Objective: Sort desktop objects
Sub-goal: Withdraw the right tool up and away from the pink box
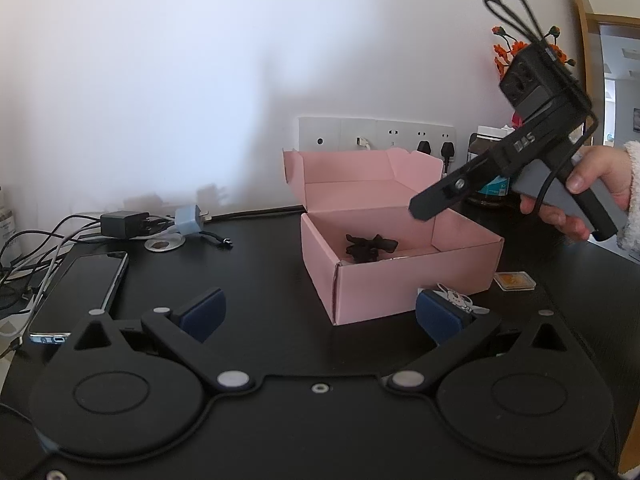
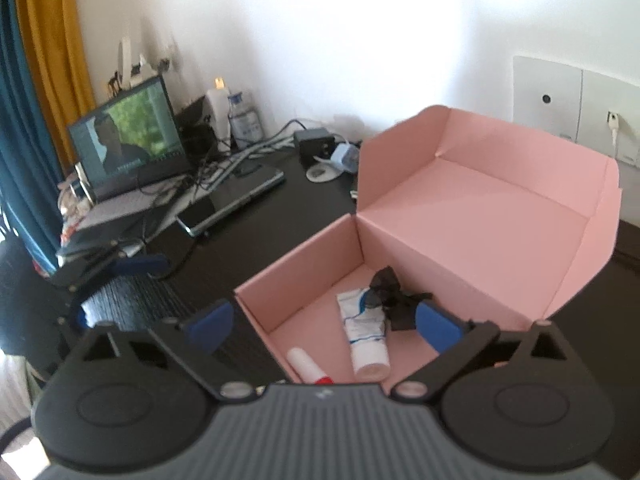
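One pink box [image 2: 472,216], lid open. Inside: one white tube [image 2: 366,336], one black bow-like piece [image 2: 394,300], one small white stick with red end [image 2: 306,366]. On the counter [image 1: 260,272]: one phone [image 1: 86,292], one laptop [image 2: 128,140], two chargers, black [image 1: 120,224] and grey-blue [image 1: 189,219], one small yellow card [image 1: 514,280], one rabbit sticker [image 1: 456,298], one dark jar [image 1: 490,168]. Two tools: left [image 1: 320,314], right [image 2: 322,326].
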`<state>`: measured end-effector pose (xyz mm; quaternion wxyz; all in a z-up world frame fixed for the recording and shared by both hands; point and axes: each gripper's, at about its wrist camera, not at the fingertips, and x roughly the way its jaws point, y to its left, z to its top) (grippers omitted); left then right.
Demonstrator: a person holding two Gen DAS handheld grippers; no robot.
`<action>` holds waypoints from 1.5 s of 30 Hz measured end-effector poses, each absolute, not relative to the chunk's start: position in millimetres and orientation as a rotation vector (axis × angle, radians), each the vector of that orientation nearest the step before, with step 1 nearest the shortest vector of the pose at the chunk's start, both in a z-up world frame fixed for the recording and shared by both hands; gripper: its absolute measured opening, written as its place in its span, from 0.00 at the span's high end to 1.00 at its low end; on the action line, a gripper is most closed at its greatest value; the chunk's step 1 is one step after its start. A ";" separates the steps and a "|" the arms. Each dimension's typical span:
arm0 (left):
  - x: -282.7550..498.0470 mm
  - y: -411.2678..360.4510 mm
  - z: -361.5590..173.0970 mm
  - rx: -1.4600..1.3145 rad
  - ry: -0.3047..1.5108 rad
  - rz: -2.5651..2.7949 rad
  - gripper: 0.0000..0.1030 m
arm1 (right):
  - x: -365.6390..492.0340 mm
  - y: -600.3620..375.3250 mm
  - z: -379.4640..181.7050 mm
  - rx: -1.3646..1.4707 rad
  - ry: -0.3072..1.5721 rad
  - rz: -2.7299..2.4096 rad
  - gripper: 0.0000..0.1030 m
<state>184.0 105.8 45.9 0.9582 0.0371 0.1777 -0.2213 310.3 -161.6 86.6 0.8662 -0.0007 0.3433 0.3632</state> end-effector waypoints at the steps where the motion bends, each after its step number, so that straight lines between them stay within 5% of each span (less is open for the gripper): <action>1: 183.9 105.7 45.9 0.076 0.361 -0.449 0.00 | 307.2 -162.8 88.4 0.005 0.707 0.755 0.01; 21: 186.7 104.4 45.2 0.076 0.374 -0.443 0.00 | 189.4 -203.4 77.2 -0.014 0.422 0.473 0.01; 45: 188.9 104.4 44.2 0.070 0.391 -0.412 0.00 | 158.8 -239.8 26.5 0.122 0.404 0.325 0.01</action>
